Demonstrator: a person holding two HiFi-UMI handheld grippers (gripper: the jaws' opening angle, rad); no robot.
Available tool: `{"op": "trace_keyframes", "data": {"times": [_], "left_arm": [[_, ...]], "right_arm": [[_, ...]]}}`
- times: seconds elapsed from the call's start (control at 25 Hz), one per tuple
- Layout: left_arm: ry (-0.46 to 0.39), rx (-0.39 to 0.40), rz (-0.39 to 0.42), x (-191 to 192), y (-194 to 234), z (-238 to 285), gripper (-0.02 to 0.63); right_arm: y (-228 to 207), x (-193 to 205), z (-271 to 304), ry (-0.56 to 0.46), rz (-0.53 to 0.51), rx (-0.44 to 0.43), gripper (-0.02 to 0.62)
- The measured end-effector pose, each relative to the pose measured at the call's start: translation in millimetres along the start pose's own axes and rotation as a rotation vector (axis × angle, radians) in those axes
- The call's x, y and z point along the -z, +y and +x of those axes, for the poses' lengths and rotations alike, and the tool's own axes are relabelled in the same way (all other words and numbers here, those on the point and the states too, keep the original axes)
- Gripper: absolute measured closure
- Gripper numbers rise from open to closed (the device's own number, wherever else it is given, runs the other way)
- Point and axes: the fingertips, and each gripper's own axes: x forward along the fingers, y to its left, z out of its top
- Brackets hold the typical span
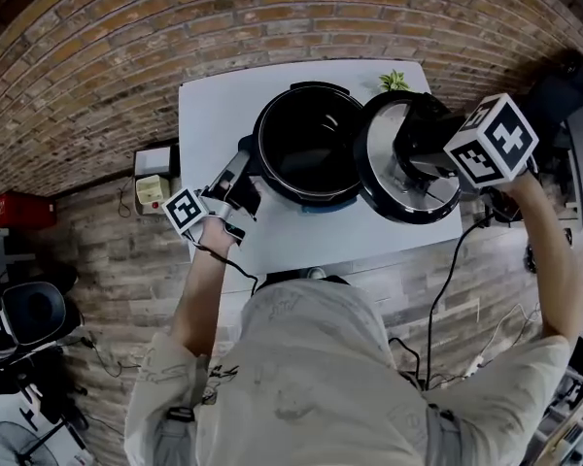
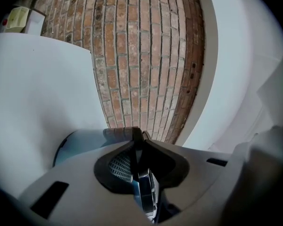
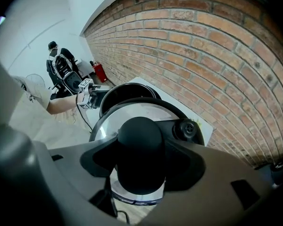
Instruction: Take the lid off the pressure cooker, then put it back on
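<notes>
Nearest is the person's pale shirt, with both forearms reaching out over the white surface. A black cable hangs off the near edge of the surface, on the pot's right.

The left forearm runs straight ahead. Its left tongs lie about level against the left side of the pot. They are clamped onto a thin tab at the pot's edge. The marker cube sits nearer the person than the pot.

The pot stands open near the middle of the surface, its dark inside bare.

The right arm is raised and bent on the pot's right. The right tongs point steeply down and are closed around the round black knob of the lid. The lid is off the pot, held tilted just to the pot's right. In the head view its rim overlaps the pot's right rim; whether the two touch cannot be told. A small valve sits on the lid beside the knob. From the right gripper view the lid blocks the near part of the pot.

Beyond the pot, at the far right corner of the surface, is a small green plant. To the pot's left, off the surface, a white box rests on the floor. Further left is a red fire extinguisher, by a brick wall. Another person is far beyond the pot's left side.
</notes>
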Motion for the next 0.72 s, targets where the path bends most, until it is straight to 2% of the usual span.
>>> {"op": "trace_keyframes", "data": {"times": [0.4, 0.72], "left_arm": [[-0.084, -0.004, 0.015, -3, 2, -4, 0.531], [-0.135, -0.008, 0.024, -4, 2, -5, 0.531]], "right_arm": [[-13, 71, -11, 0.023, 0.119, 0.007, 0.302], [-14, 108, 4, 0.057, 0.158, -0.001, 0.302]]}}
